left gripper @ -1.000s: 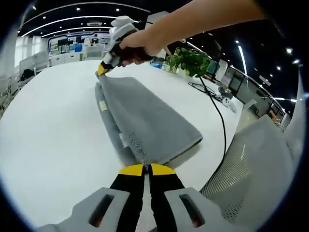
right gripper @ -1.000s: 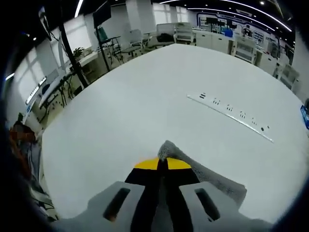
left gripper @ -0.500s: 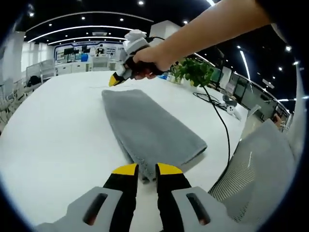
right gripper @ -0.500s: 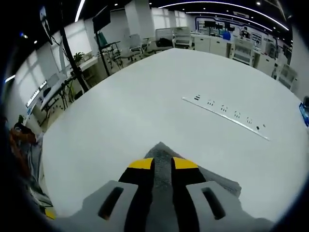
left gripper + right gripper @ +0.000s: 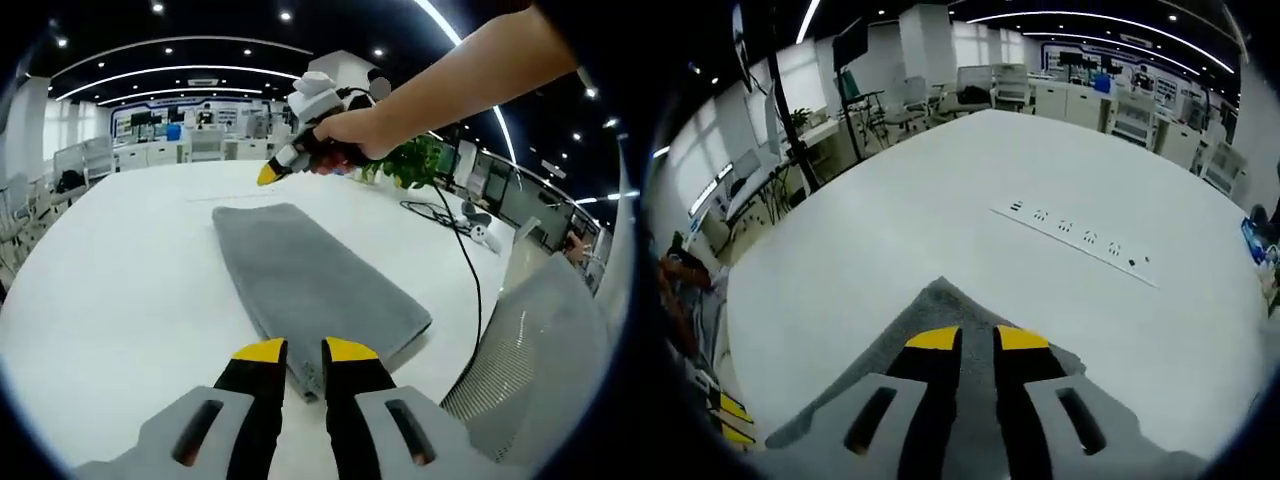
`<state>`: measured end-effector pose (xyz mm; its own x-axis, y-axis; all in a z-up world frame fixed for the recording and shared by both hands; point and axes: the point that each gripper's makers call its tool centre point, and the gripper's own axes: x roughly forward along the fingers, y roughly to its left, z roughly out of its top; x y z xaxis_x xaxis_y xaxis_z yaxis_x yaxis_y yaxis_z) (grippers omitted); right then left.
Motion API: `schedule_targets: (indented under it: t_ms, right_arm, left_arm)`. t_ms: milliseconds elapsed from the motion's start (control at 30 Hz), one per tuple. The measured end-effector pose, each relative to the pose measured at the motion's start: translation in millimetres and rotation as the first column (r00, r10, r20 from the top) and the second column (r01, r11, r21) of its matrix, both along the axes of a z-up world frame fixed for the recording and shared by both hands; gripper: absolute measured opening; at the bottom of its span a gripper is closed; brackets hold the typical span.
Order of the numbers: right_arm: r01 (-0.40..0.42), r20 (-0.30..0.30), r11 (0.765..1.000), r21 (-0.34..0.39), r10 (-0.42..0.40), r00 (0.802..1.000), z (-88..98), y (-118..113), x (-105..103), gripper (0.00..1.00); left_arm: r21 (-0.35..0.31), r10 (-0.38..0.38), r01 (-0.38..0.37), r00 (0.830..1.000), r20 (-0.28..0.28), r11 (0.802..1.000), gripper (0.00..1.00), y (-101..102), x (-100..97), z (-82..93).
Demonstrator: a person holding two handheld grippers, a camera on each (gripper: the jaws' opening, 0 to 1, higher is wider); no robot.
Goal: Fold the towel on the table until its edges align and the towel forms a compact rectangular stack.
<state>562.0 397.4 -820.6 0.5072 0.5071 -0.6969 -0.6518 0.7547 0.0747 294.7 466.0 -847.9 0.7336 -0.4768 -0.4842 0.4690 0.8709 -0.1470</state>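
Note:
The grey towel (image 5: 310, 280) lies flat on the white table (image 5: 110, 290) as a long folded rectangle. In the left gripper view, my left gripper (image 5: 305, 351) hovers open just short of the towel's near end, with nothing between its yellow-tipped fingers. A hand holds my right gripper (image 5: 270, 175) in the air above the far end, apart from the cloth. In the right gripper view, the right gripper (image 5: 977, 339) is open over a corner of the towel (image 5: 940, 300), holding nothing.
A white mesh chair (image 5: 530, 370) stands close at the table's right edge. A potted plant (image 5: 415, 160) and a black cable (image 5: 470, 270) sit beyond the towel. A row of sockets (image 5: 1075, 237) is set into the table (image 5: 890, 200). Office desks stand behind.
Both grippers were shut on the towel's ends a second ago; they have let go and lifted back. The towel now rests flat on the table.

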Motion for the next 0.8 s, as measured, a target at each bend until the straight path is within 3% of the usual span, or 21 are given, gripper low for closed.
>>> schedule_targets:
  t_ms: [333,500,800]
  right_arm:
    - [-0.063,0.021,0.998,-0.017,0.064,0.998,14.7,-16,-17,0.17]
    - [-0.056,0.007,0.998,-0.002,0.056,0.998,8.1,-32,-21,0.17]
    - [-0.069,-0.017,0.997,0.025,0.069,0.997,-2.9,-57,-40,0.16]
  left_arm:
    - [0.016,0.023,-0.024,1.0,0.003,1.0,0.15,17,15.7,11.3]
    - [0.039,0.034,-0.035,0.999,0.008,0.999,0.15,26,28.2,12.1]
    - [0.051,-0.018,0.019,1.0,-0.01,0.999,0.15,2,34.1,5.0]
